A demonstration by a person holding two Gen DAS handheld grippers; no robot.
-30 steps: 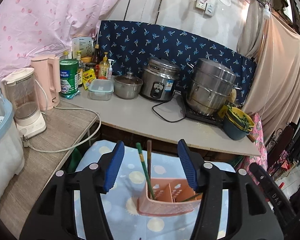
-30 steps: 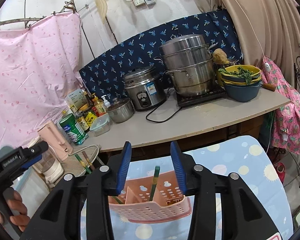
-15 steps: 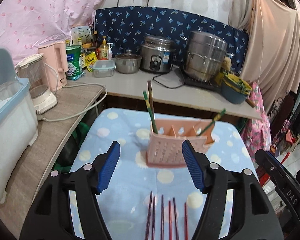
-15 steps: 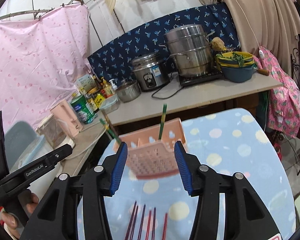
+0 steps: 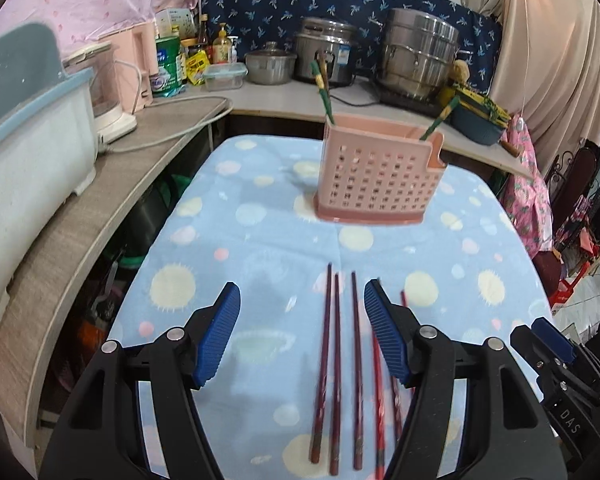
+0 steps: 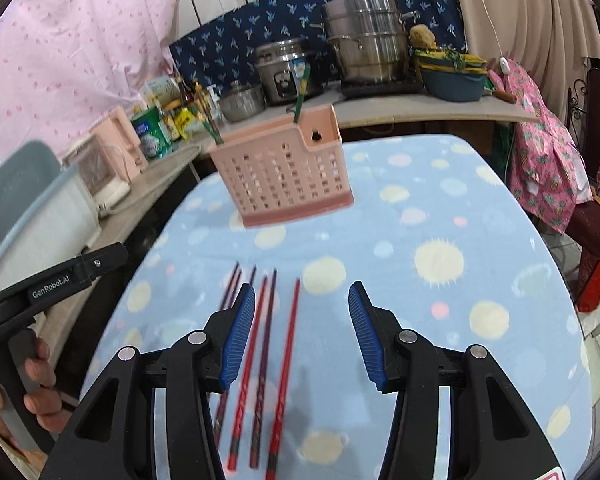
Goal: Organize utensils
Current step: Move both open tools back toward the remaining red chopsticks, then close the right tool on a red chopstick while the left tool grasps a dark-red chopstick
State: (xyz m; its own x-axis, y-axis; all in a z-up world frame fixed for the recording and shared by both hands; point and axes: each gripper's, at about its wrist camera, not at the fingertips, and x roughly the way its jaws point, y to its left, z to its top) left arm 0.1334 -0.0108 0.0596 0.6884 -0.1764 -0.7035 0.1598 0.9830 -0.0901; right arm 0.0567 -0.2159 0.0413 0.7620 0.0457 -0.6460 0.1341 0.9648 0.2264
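Note:
A pink perforated utensil holder stands on the blue dotted cloth, with green chopsticks sticking up from it; it also shows in the right wrist view. Several dark red chopsticks lie side by side on the cloth in front of it, also seen in the right wrist view. My left gripper is open and empty, low over the chopsticks. My right gripper is open and empty, just right of the chopsticks.
The cloth-covered table has a wooden counter on its left with a white and blue bin and a blender. A back counter holds pots, a rice cooker and bottles. Pink fabric hangs at right.
Both grippers have pulled back from the holder and tilted down toward the table. The red chopsticks have come into view between and beside the fingers. The holder now looks farther away.

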